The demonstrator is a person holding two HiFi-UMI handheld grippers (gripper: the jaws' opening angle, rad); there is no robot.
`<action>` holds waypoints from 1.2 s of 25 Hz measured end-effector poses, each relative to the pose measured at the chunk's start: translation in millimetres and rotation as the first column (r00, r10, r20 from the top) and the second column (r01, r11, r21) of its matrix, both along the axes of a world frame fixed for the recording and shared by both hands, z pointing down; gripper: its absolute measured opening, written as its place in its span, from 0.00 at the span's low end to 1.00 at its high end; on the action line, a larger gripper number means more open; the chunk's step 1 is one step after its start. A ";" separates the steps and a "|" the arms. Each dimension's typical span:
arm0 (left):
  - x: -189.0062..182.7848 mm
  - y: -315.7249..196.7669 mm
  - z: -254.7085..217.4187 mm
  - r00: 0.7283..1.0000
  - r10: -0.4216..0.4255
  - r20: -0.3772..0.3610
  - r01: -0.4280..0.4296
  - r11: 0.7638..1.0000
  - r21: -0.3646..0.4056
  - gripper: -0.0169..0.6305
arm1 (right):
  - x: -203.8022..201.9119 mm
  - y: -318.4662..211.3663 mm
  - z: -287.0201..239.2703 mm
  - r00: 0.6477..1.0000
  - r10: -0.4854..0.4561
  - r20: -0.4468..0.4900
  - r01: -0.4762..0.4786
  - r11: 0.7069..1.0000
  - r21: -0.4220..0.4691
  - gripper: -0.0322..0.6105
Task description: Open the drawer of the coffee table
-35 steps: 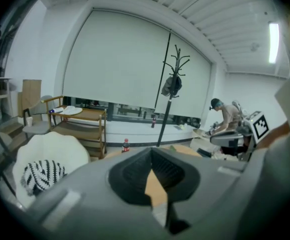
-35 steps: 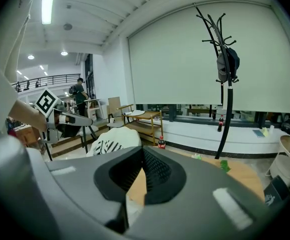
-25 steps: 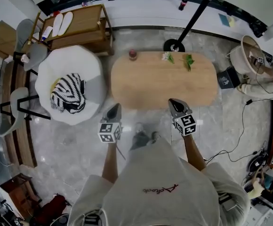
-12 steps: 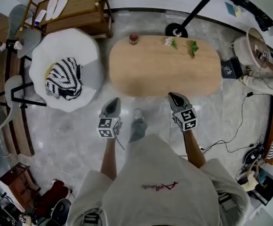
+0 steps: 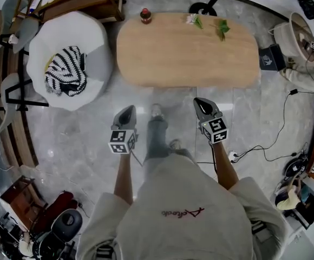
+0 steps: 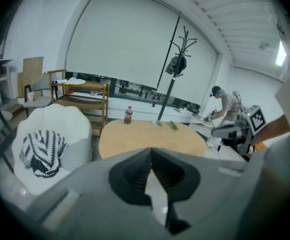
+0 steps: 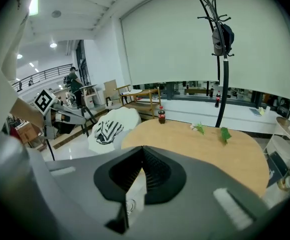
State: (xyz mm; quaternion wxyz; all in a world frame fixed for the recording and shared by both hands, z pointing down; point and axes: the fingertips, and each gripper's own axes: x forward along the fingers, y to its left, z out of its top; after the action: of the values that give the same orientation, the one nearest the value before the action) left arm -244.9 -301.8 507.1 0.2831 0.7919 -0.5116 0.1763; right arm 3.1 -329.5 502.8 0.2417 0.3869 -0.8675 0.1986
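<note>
The coffee table [image 5: 187, 53] lies ahead of both grippers, past their tips and well apart from them across the floor, with its near long edge facing you. Its top is a long oval of pale wood, smooth and matte. The drawer shows in no view; it is presumably tucked under the overhanging top, so you cannot yet tell where its front or handle sits. Expect a stiff wooden front that slides with some drag and is probably not heavy. A flat face would slip, so take it by a knob, a pull or its lower lip, and draw straight out so it doesn't bind. Your left gripper [image 5: 127, 111] and right gripper [image 5: 202, 105] are each pressed together with nothing between the jaws, so you'd need to spread one before taking hold. At the table's far edge, a small bottle [image 5: 144, 15] stands beyond the left gripper and green sprigs [image 5: 221, 28] lie beyond the right. A white armchair [image 5: 95, 64] holding a striped cloth [image 5: 65, 75] sits out past the left gripper's outer side.
</note>
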 end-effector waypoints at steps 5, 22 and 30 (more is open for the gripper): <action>20.6 38.0 37.3 1.000 0.007 0.012 -0.007 1.000 -0.014 0.02 | 30.6 43.6 39.3 1.000 0.022 -0.001 -0.022 0.999 -0.024 0.06; -17.0 25.3 274.8 0.997 -0.014 0.071 0.014 1.000 0.004 0.02 | 42.1 18.0 260.1 0.999 0.052 -0.005 -0.052 0.997 0.053 0.06; -22.9 6.9 411.4 0.995 -0.003 0.102 -0.002 0.998 0.057 0.02 | 53.6 -3.6 393.6 0.998 0.053 -0.020 -0.050 0.992 0.117 0.06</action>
State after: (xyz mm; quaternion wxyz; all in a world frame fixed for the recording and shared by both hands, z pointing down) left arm -267.8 -294.9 918.5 0.2340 0.7895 -0.5303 0.2017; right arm 56.8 -333.1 896.4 0.2234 0.4249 -0.8644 0.1493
